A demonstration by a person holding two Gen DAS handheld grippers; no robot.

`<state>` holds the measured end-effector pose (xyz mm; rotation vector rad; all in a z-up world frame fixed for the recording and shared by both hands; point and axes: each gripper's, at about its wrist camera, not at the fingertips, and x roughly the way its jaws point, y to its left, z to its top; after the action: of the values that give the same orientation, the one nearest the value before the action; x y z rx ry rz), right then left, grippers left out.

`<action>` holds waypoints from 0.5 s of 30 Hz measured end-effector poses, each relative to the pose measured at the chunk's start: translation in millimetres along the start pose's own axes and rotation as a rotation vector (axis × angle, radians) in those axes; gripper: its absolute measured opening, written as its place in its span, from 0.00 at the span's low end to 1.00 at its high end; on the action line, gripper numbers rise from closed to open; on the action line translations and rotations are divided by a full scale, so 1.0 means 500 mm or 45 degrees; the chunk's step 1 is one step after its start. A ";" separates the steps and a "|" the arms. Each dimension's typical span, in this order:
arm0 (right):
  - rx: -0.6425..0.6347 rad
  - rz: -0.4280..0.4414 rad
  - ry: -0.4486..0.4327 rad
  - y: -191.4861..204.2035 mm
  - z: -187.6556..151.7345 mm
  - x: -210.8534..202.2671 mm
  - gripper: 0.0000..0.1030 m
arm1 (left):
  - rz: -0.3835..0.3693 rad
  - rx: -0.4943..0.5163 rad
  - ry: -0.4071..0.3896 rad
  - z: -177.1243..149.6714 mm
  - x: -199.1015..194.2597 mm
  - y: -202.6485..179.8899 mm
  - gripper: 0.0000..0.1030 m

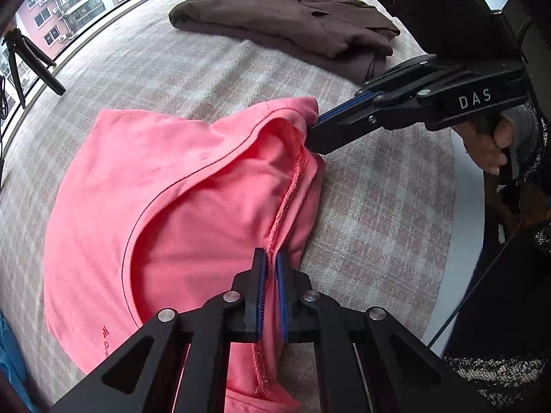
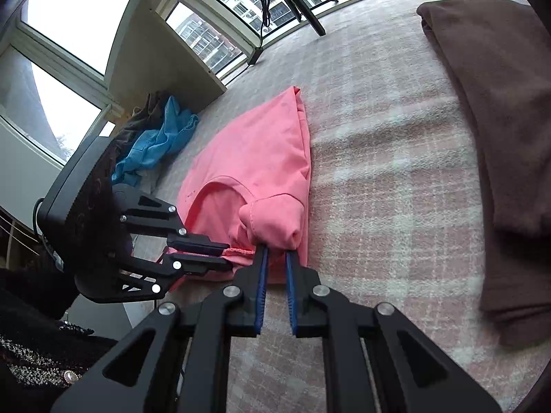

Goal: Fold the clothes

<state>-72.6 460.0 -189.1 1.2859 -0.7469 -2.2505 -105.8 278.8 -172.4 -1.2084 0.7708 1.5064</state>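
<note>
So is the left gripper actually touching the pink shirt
Touching. The left wrist view shows the left gripper closed on the pink shirt's stitched seam.

1. The left tool (image 1: 271, 258) is a matte black frame of angular linkage arms with triangular cut-outs, round silver screw heads at its pivots, and blue ribbed pads lining both fingers.
2. The right tool (image 1: 311, 130) has the same black links, silver screws and blue pads; white letters "DAS" mark its body, and a black camera housing with round lenses sits above those letters.
3. Behind the "DAS" body, the person's sleeve (image 1: 537, 158) is black knit flecked with white.
</note>
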 end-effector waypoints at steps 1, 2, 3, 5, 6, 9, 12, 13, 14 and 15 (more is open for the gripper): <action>0.002 -0.002 0.017 0.001 -0.001 -0.003 0.05 | -0.029 -0.005 -0.020 -0.002 -0.015 0.003 0.04; 0.004 -0.003 0.033 0.002 -0.002 -0.007 0.04 | -0.063 -0.012 -0.033 -0.006 -0.024 0.005 0.04; 0.007 -0.005 0.050 0.003 -0.004 -0.010 0.04 | -0.075 -0.019 -0.025 -0.011 -0.022 0.005 0.04; 0.011 -0.008 0.083 0.005 -0.006 -0.017 0.04 | -0.088 -0.031 -0.002 -0.021 -0.012 0.005 0.06; 0.009 -0.018 0.107 0.006 -0.006 -0.020 0.05 | -0.094 -0.038 0.010 -0.026 -0.007 0.005 0.07; -0.008 -0.070 0.199 0.004 -0.003 -0.024 0.08 | -0.131 -0.126 -0.048 -0.045 -0.044 0.026 0.09; -0.064 -0.091 0.149 0.023 0.018 -0.048 0.08 | -0.101 -0.275 -0.177 -0.073 -0.114 0.075 0.22; -0.096 -0.082 0.093 0.037 0.034 -0.051 0.08 | -0.074 -0.341 -0.222 -0.084 -0.131 0.099 0.23; -0.131 -0.078 0.042 0.050 0.050 -0.048 0.08 | -0.048 -0.410 -0.268 -0.094 -0.145 0.124 0.25; -0.165 -0.074 -0.009 0.064 0.067 -0.045 0.11 | -0.035 -0.482 -0.302 -0.108 -0.155 0.148 0.25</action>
<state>-88.1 457.3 -140.1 1.2536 -0.5627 -2.3093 -161.1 184.8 -122.6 -1.2749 0.3171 1.7864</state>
